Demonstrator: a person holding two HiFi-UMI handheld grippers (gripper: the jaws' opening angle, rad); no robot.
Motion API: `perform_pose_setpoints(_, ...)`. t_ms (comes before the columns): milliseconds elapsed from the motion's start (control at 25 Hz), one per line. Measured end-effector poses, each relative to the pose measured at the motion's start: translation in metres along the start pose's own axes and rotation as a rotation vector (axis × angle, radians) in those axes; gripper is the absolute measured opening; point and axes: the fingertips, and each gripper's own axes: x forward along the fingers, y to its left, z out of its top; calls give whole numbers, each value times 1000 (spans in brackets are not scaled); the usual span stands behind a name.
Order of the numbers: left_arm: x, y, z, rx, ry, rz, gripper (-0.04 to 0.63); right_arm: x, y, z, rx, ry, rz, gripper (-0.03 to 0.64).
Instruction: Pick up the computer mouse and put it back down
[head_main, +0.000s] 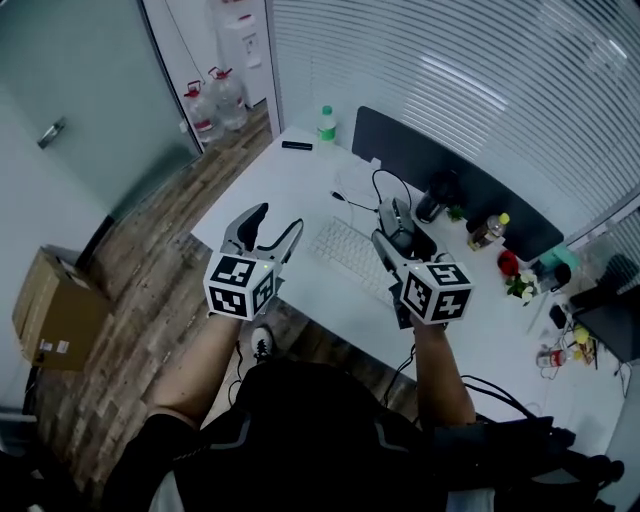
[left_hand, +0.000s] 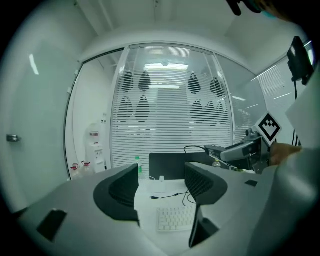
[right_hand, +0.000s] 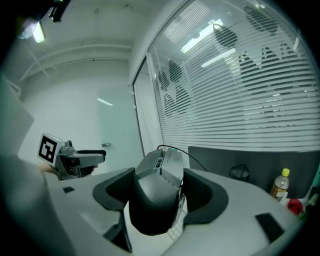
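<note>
Computer mouse (right_hand: 150, 210) sits clamped in the right tongs (right_hand: 159, 189), held clear of the white surface (head_main: 290, 190) with the keyboard (head_main: 345, 250) below the tongs, while the left tongs (left_hand: 161, 189) hang open and empty alongside, off to their left.

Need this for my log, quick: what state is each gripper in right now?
Left gripper: open, nothing between its jaws.
Right gripper: shut on the computer mouse.
</note>
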Motion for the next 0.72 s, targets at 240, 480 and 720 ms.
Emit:
perform_pose_setpoints(240, -8, 82, 8, -2, -14, 28, 301, 61, 49, 23, -9, 2, 14, 297)
perform_pose_setpoints(480, -6, 146, 12, 29, -22, 37, 301, 117, 93, 39, -2, -5, 29, 296)
perform_pose_setpoints(720, -3, 188, 11, -8, -25, 27, 301, 154, 121, 49, -14, 1, 28, 296)
